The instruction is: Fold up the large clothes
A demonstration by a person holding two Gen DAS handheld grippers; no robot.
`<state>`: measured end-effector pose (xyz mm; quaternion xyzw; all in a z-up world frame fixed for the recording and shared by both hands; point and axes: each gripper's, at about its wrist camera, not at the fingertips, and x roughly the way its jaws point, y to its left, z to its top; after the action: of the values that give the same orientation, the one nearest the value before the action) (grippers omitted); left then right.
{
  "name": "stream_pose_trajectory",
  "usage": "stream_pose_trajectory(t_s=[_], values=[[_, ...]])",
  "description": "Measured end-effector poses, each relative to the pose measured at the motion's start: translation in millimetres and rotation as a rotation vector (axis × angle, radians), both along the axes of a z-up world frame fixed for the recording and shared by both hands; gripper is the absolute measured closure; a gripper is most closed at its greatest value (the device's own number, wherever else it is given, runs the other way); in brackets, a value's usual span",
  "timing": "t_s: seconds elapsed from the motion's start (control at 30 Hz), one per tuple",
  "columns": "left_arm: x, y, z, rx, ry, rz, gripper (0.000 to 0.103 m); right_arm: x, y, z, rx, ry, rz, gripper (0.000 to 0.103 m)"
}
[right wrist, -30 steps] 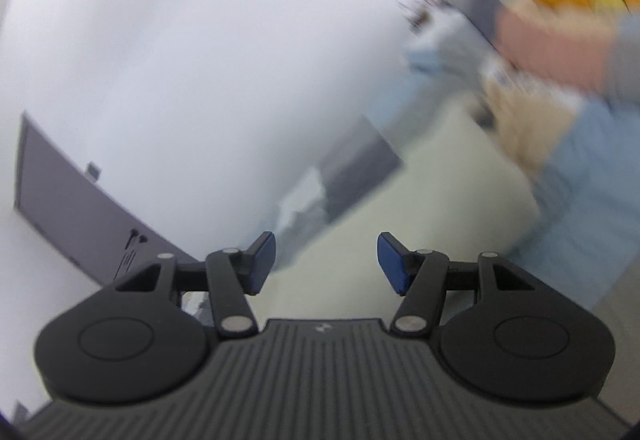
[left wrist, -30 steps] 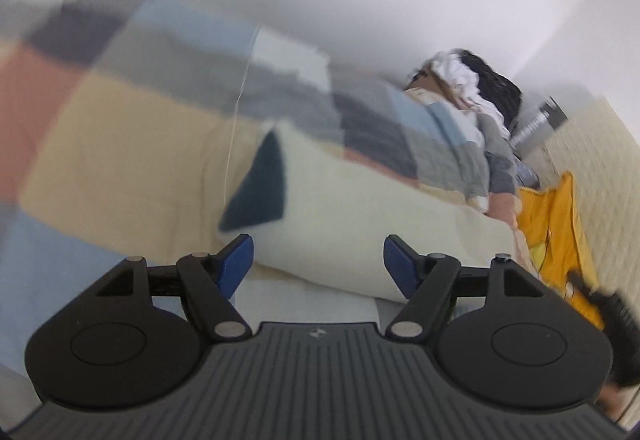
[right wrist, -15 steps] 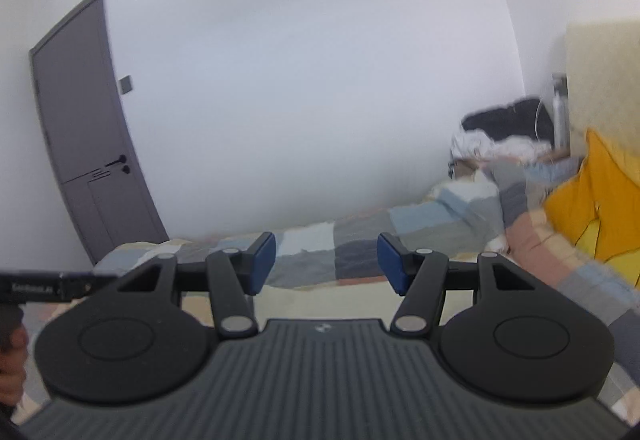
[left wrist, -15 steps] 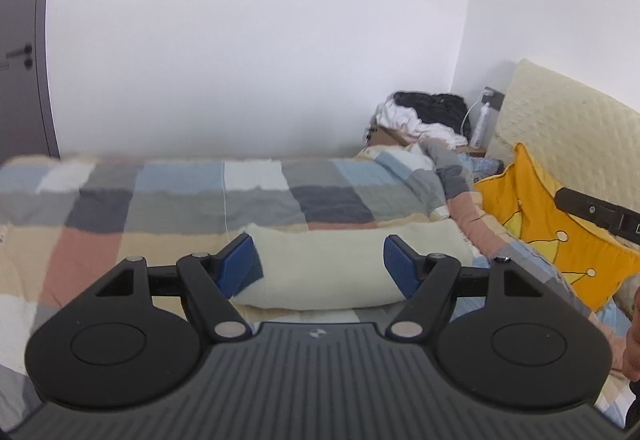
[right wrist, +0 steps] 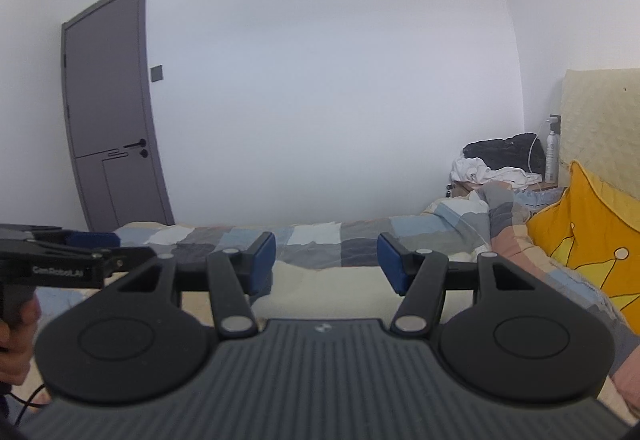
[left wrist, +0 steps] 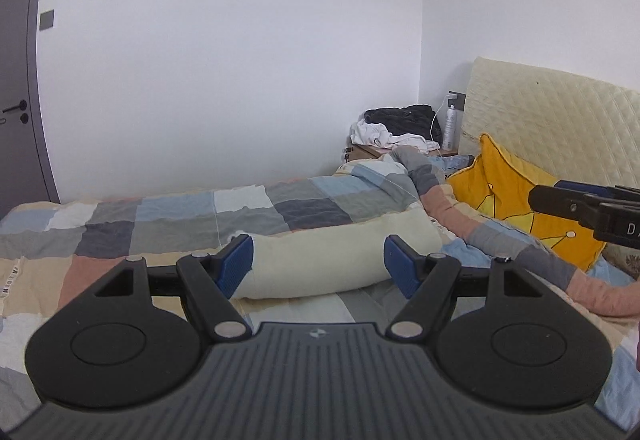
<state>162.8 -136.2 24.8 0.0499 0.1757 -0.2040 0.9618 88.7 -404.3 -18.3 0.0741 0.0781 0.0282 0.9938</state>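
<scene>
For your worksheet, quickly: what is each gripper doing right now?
Left gripper: open, holding nothing.
Right gripper: open, holding nothing.

Both tools (left wrist: pixel 319 267) (right wrist: pixel 326 264) have lifted and levelled out.

White lettering reading "GenRobot.AI" runs along the black side of the left claw (right wrist: pixel 76 240), seen from the right wrist view. In the left wrist view the right claw (left wrist: pixel 580 199) shows only a cut-off start of white lettering — a "D" and part of another letter. Small print on the quilt's (left wrist: pixel 180 215) left edge is too blurred to read.
</scene>
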Motion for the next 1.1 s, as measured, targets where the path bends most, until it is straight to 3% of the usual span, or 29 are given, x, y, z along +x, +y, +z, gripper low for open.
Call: stream_pose_trajectory(t_s=[0.27, 0.43, 0.63, 1.1], values=[[-41, 3, -12, -0.029, -0.03, 0.015, 0.025, -28, 11, -17, 0.006, -0.004, 0.012, 0.043], [-54, 6, -27, -0.058, -0.008, -0.019, 0.025, -38, 17, -33, 0.001, 0.007, 0.009, 0.043], [-56, 12, -44, -0.097, 0.019, -0.033, 0.024, -41, 21, -48, 0.01, 0.009, 0.002, 0.043], [-48, 27, -73, -0.08, 0.023, 0.019, 0.024, -37, 19, -86, 0.07, 0.095, -0.076, 0.043]])
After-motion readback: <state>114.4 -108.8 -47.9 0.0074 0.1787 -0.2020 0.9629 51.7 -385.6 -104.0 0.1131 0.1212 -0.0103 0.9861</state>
